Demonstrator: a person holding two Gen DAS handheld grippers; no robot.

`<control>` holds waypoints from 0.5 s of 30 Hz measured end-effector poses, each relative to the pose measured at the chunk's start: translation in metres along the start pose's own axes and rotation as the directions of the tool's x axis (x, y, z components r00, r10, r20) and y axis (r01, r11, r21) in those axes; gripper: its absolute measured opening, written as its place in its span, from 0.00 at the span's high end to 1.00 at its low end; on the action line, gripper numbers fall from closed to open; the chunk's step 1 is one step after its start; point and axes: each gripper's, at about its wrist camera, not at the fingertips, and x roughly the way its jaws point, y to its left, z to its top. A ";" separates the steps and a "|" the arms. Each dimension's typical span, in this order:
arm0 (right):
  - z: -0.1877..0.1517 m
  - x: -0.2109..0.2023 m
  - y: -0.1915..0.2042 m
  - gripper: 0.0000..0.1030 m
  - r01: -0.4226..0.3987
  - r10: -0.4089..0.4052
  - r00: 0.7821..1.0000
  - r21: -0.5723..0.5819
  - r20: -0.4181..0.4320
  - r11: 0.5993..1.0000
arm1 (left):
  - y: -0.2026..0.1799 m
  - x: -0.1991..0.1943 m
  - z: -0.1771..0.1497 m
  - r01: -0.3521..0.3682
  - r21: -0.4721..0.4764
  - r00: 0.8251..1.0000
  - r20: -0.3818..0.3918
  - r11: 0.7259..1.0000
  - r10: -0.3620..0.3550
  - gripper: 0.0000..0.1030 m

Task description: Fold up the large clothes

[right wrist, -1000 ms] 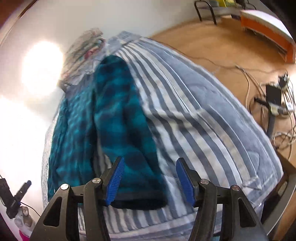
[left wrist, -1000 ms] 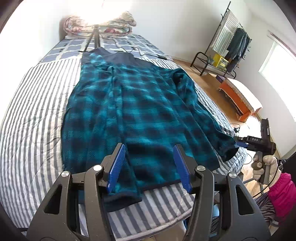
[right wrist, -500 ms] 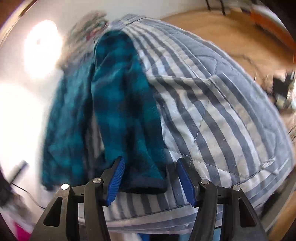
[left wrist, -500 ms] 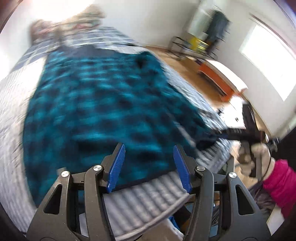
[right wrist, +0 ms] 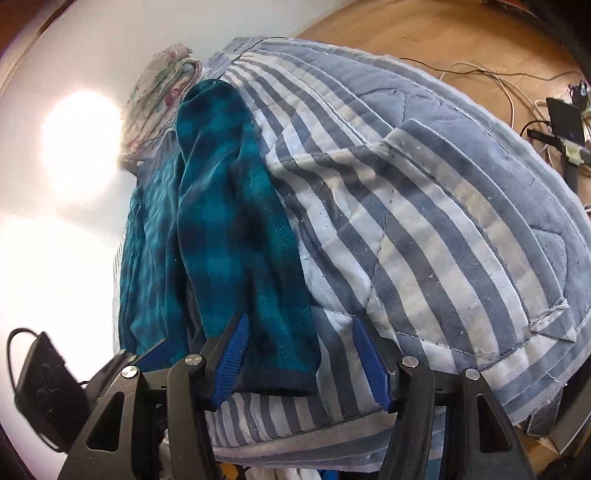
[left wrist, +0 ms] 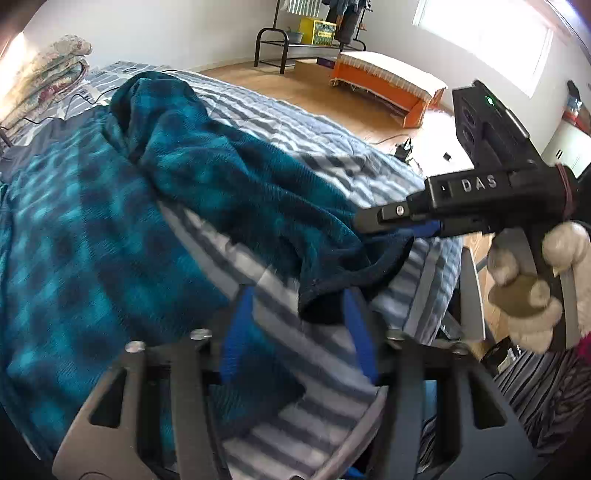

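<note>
A teal plaid fleece garment lies spread on the striped quilt. One sleeve runs down to a dark cuff near the bed's edge. My right gripper stands open, straddling the cuff, with its pads apart from the cloth. It also shows in the left wrist view, where the right gripper is held by a gloved hand over the cuff. My left gripper is closing. The cuff's edge lies between its tips, mostly over quilt, and the pads do not press it.
A folded floral blanket sits at the head of the bed. Beyond the bed are a wooden floor, an orange bench and a clothes rack. Cables and a power strip lie on the floor beside the bed.
My left gripper swung right from the garment's hem to the sleeve cuff beside the right gripper, and its jaws narrowed. The right gripper sank slightly onto the cuff, still open.
</note>
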 end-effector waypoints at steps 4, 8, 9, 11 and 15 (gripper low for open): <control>-0.001 0.000 -0.003 0.40 -0.031 0.031 1.000 0.021 0.000 0.999 | -0.001 0.004 0.003 0.041 -0.018 0.999 0.003 0.999 -0.041 0.97; -0.004 0.005 -0.003 0.83 -0.089 0.090 0.995 0.037 -0.044 0.995 | 0.001 -0.016 -0.009 0.132 -0.102 0.991 0.021 0.986 -0.130 0.98; -0.006 0.004 -0.002 0.89 -0.100 0.102 0.994 0.043 -0.041 0.994 | -0.001 -0.020 -0.013 0.133 -0.101 0.991 0.026 0.986 -0.131 0.98; -0.009 -0.004 0.007 0.95 -0.128 0.129 0.991 0.031 -0.022 0.991 | -0.004 -0.024 -0.020 0.127 -0.099 0.992 0.020 0.987 -0.126 0.98; -0.011 -0.038 0.039 0.96 -0.184 0.189 0.979 -0.064 0.074 0.981 | -0.008 -0.017 -0.030 0.127 -0.102 0.992 -0.013 0.987 -0.128 1.00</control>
